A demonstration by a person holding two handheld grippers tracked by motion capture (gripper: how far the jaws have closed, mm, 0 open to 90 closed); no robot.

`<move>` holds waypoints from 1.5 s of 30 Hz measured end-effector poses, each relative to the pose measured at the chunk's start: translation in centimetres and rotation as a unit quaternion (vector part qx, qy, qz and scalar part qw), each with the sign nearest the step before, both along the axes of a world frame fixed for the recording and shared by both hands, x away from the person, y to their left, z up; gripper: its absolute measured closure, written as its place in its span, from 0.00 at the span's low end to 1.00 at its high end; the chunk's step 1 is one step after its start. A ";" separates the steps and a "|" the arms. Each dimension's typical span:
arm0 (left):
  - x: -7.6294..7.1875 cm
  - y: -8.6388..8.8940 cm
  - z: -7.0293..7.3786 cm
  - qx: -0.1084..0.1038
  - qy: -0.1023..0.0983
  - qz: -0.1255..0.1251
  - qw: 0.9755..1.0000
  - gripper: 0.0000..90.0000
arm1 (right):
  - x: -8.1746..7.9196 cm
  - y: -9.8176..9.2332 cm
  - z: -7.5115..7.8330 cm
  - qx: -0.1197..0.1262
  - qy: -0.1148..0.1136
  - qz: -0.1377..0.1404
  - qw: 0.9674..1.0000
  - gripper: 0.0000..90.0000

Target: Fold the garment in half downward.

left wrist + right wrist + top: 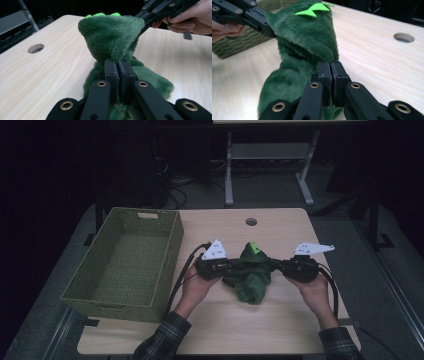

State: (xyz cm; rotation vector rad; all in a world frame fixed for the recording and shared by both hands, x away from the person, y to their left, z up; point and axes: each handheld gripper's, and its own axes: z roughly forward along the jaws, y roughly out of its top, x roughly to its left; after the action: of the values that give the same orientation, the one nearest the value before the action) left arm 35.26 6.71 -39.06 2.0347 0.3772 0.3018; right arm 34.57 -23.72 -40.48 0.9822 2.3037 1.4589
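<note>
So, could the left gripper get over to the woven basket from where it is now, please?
Probably yes: the basket sits just beside the left gripper, with bare table between. But it is clamped on the green plush, as is the right gripper.

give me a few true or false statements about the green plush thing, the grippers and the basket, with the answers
1. Both grippers are clamped on the green plush toy. True: the left gripper and the right gripper each pinch its fur from opposite sides.
2. The plush toy lies inside the basket. False: it is over the bare table, to the right of the basket.
3. The basket has nothing in it. True.
4. The toy has bright green spikes. True.
5. The right gripper's jaws stand wide open. False: they are shut on the fur.
6. The round hole in the table is covered by the toy. False: it lies bare beyond the toy.
</note>
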 end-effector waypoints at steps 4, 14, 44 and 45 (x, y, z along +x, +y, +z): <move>-1.2 0.1 -0.6 0.002 -0.010 -0.014 1.000 0.97 | -1.3 0.0 -0.5 -0.006 0.003 0.015 1.000 0.97; -3.7 0.8 -2.7 0.022 -0.012 -0.042 0.999 0.97 | -4.4 0.5 -1.8 -0.027 0.001 0.046 0.999 0.97; -5.7 0.5 -8.3 0.121 0.024 -0.092 0.988 0.97 | -6.7 2.0 -6.2 -0.097 0.083 0.103 0.986 0.97; -5.7 0.5 -8.3 0.122 0.024 -0.092 0.988 0.98 | -6.7 2.2 -6.4 -0.103 0.084 0.103 0.986 0.97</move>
State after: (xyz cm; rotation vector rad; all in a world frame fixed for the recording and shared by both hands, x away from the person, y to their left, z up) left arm 29.53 7.16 -47.40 2.3023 0.1856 0.1934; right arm 27.85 -21.55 -46.84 0.8600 2.6835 1.2144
